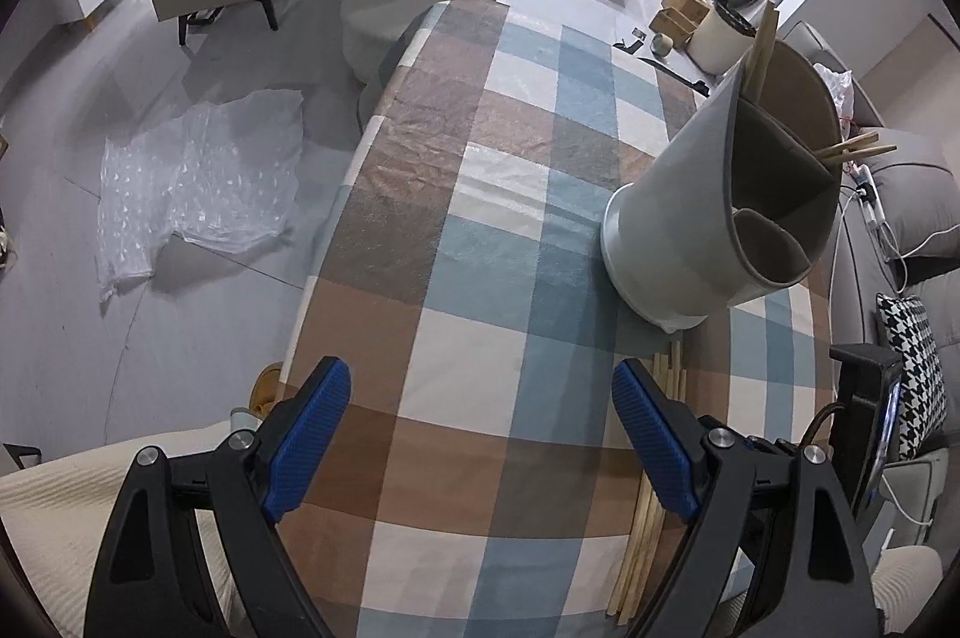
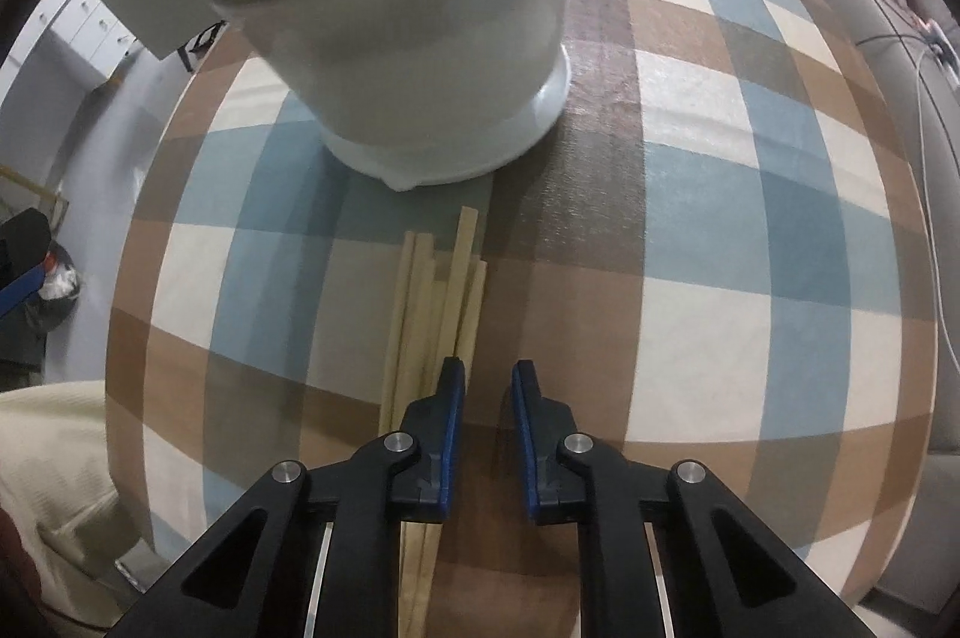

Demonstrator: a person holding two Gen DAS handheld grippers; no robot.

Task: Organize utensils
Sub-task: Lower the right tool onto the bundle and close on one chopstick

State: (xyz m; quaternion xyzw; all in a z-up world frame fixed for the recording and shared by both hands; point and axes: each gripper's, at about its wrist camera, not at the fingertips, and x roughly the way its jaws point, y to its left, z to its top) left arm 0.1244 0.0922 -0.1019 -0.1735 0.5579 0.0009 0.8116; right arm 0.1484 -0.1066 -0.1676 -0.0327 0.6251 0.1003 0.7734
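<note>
While the left gripper (image 1: pixel 480 434) hangs over the checked tablecloth (image 1: pixel 480 194) with its blue pads (image 1: pixel 306 434) spread wide and nothing between them, the right gripper (image 2: pixel 487 434) points steeply down with its pads (image 2: pixel 451 434) drawn close, a narrow gap left and only cloth showing in it. No chopstick sits in that gap; the bundle of loose chopsticks (image 2: pixel 435 302) lies flat on the cloth just left of the right gripper's left finger, which overlaps its edge in the right wrist view. Whether the finger touches the sticks cannot be told. The bundle's far ends reach almost to the base of the holder (image 2: pixel 420 56), a pale grey round caddy standing upright on the table. In the left wrist view the holder (image 1: pixel 690 206) shows partitioned compartments, with several chopsticks (image 1: pixel 762 50) already standing in them, and the loose chopsticks (image 1: pixel 651 518) run under the left gripper's right finger. A cream sleeve (image 1: pixel 48 518) shows at lower left.
</note>
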